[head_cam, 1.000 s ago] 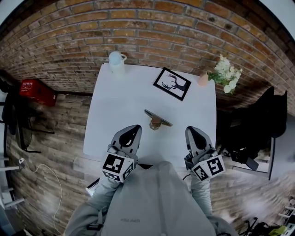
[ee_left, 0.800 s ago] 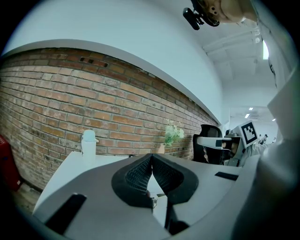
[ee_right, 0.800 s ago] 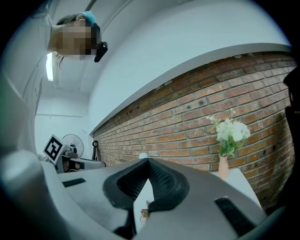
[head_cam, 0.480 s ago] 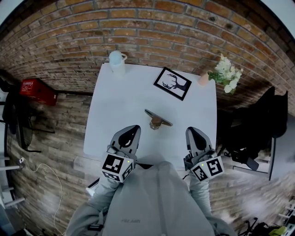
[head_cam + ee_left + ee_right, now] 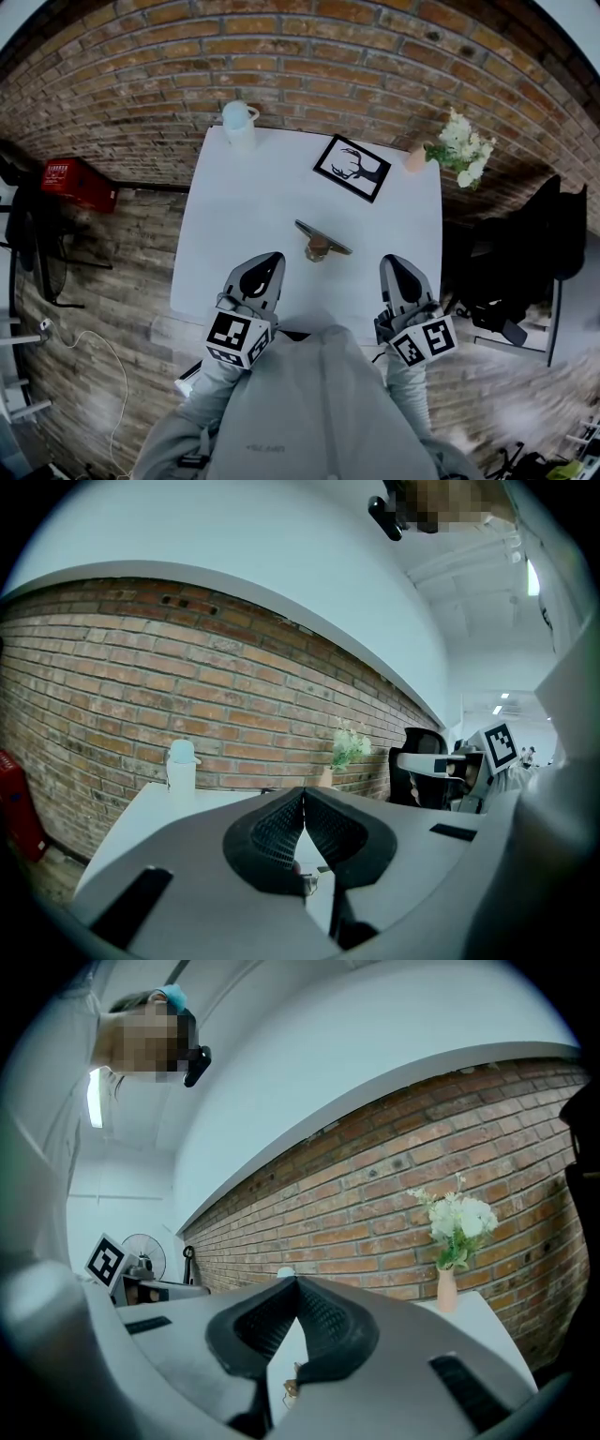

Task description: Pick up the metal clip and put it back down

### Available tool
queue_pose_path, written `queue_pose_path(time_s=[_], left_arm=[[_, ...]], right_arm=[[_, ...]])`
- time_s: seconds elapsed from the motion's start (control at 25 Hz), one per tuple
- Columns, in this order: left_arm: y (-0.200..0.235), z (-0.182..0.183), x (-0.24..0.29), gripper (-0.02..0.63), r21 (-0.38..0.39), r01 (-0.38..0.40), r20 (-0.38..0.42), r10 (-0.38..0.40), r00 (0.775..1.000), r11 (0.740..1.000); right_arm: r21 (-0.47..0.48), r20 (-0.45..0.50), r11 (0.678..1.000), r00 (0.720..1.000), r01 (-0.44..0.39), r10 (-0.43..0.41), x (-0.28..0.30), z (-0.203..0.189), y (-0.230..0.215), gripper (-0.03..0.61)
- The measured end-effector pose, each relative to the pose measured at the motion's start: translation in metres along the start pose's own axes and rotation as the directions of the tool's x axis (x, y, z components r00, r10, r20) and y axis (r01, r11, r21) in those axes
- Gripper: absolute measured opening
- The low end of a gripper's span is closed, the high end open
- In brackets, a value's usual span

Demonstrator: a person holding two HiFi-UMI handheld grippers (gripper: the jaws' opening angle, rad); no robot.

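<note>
- Your left gripper [image 5: 268,266] is fully closed: its own view shows the ribbed pads [image 5: 277,831] meeting along one seam, with nothing caught between them. It hangs over the near edge of the counter [image 5: 234,206], on the left.
- Your right gripper [image 5: 395,270] is closed in the same way, tip to tip and empty (its own view shows only a sliver of white counter below the seam). It hangs over the near edge on the right.
- The metal clip [image 5: 321,242] lies on the counter ahead of both grippers and roughly midway between them. It is apart from each and touched by neither. It looks like a flat metal bar over a brownish base.
- Along the far side of the white counter, a white jug [image 5: 238,124] stands at the left corner and a black-framed deer picture [image 5: 350,170] lies flat right of centre. A vase of white flowers [image 5: 457,143] stands at the right corner.
- A brick wall [image 5: 141,696] runs behind the counter.
- A red crate [image 5: 77,186] sits on the plank floor [image 5: 112,272] to the left, and a black chair [image 5: 525,253] stands to the right.
</note>
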State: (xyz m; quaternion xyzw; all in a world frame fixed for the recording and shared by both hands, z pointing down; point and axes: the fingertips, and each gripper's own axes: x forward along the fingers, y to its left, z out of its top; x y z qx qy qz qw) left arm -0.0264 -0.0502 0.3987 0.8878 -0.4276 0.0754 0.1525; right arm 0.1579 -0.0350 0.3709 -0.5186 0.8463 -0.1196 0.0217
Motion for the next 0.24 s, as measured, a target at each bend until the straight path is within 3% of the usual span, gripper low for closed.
queue_pose_path(time_s=[0.24], left_arm=[[-0.0001, 0.0009, -0.0011, 0.026, 0.004, 0.001, 0.001, -0.001, 1.0, 1.0]], right_arm=[[0.009, 0.008, 1.0, 1.0, 0.001, -0.001, -0.0009, 0.0, 0.0015, 0.023]])
